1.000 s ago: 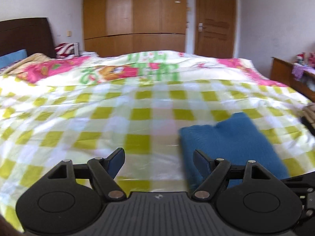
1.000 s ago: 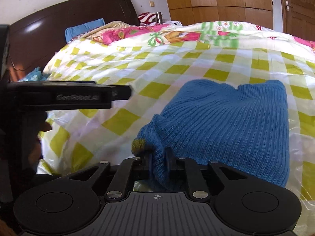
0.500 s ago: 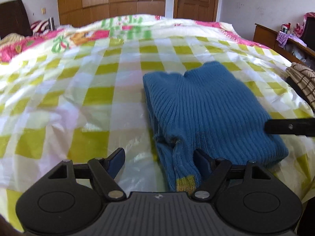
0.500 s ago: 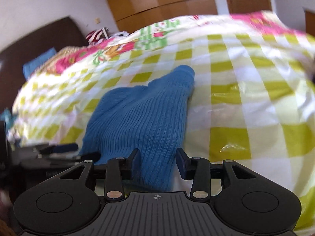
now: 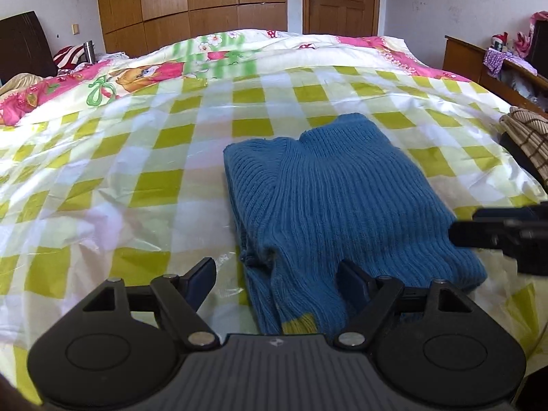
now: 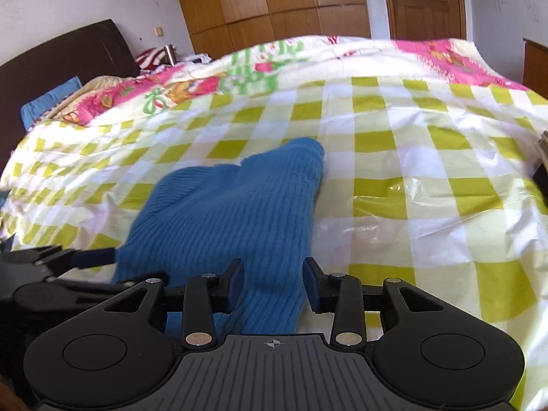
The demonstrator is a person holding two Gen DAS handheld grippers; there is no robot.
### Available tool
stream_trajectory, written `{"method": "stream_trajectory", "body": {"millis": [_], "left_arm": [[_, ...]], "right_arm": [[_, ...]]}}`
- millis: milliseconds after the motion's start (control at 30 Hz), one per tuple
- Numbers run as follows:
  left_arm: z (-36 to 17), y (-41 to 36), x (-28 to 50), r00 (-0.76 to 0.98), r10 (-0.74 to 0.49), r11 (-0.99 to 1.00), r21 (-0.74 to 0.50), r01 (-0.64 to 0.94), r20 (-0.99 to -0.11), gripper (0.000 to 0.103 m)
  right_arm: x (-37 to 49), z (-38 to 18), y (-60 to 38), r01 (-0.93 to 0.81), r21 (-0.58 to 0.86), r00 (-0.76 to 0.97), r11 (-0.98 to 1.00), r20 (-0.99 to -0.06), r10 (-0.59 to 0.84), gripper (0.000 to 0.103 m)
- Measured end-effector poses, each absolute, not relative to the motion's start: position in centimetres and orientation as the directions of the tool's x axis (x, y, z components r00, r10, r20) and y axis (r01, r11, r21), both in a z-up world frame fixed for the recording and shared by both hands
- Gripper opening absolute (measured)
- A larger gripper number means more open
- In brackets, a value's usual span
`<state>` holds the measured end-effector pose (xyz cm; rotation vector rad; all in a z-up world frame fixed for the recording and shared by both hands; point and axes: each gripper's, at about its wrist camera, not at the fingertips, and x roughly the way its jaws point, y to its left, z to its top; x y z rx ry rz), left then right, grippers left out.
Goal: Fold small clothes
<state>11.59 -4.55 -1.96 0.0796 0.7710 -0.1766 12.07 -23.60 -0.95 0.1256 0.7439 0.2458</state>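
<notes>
A blue ribbed knit sweater (image 5: 335, 198) lies folded on the yellow-checked bedcover (image 5: 144, 185). A sleeve with a yellow cuff (image 5: 301, 322) points toward the left wrist camera. My left gripper (image 5: 277, 274) is open, its fingers on either side of that sleeve's near end. The sweater also shows in the right wrist view (image 6: 233, 212). My right gripper (image 6: 274, 279) is open with the sweater's near edge between its fingers, not pinched. The right gripper shows at the right edge of the left wrist view (image 5: 503, 229); the left gripper shows at the left in the right wrist view (image 6: 58, 260).
A pink floral quilt (image 5: 137, 72) lies across the far side of the bed. A dark headboard (image 6: 65, 61) and pillows stand at the left. A brown plaid garment (image 5: 527, 133) lies at the bed's right edge, by a wooden dresser (image 5: 479, 58). Wardrobes (image 5: 191, 3) and a door stand behind.
My right gripper let go of the sweater sleeve, opened and swung to the sweater's right side. My left gripper moved in over the sleeve end and stays open.
</notes>
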Motion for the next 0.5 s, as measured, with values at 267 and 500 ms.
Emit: {"method": "stream_trajectory", "body": {"millis": [267, 500], "left_arm": [[0.4, -4.8, 7.8, 0.781, -0.106, 0.988, 0.026, 0.154, -0.615, 0.097], [1.1, -5.1, 6.1, 0.805, -0.057, 0.991, 0.067, 0.119, -0.591, 0.103]], "right_arm": [[8.3, -0.5, -22.5, -0.174, 0.183, 0.713, 0.967, -0.654, 0.252, 0.037], [7.0, 0.1, -22.3, -0.151, 0.181, 0.731, 0.972, -0.641, 0.233, 0.037]]}}
